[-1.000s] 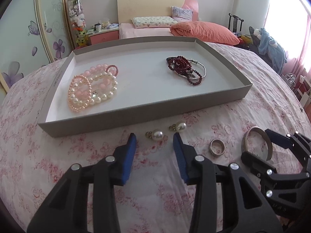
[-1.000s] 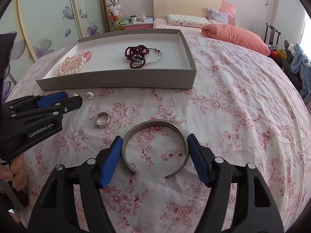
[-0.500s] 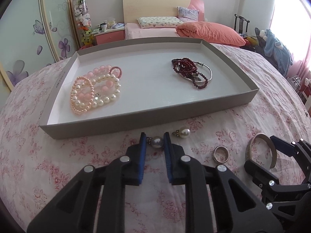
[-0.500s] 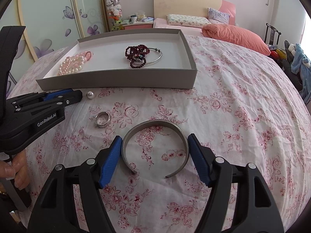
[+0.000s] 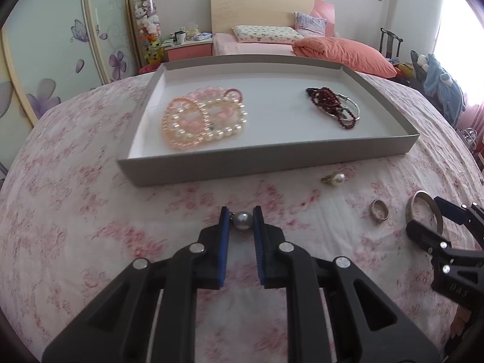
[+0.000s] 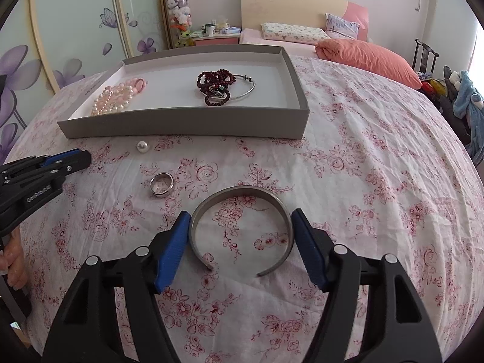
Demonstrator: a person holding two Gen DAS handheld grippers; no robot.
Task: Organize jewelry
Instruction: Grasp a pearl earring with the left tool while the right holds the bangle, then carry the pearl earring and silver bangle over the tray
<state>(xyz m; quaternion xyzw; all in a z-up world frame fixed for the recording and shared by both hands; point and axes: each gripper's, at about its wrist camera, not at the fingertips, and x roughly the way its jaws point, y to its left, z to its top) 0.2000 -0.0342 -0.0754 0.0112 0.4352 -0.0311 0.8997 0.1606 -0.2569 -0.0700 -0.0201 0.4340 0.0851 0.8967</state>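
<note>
My left gripper [image 5: 241, 222] is shut on a pearl earring [image 5: 243, 220] and holds it above the floral bedspread, in front of the grey tray [image 5: 272, 163]. A second pearl earring [image 5: 336, 179] lies on the cloth near the tray's front wall; it also shows in the right wrist view [image 6: 142, 146]. My right gripper [image 6: 240, 236] is open, its fingers either side of a silver cuff bangle [image 6: 242, 193] that lies on the cloth. A silver ring [image 6: 161, 184] lies left of the bangle. The tray holds pink and white pearl bracelets [image 5: 202, 121] and dark red bead bracelets [image 5: 332, 106].
The bedspread [image 6: 378, 181] slopes away to the right. A second bed with an orange pillow [image 6: 369, 57] stands behind. A wardrobe with flower doors [image 6: 75, 30] is at the left. Soft toys and a chair [image 6: 453, 90] are at the far right.
My left gripper closed on the pearl earring, lifted it off the cloth and drew back to the left. The right gripper and bangle have not moved.
</note>
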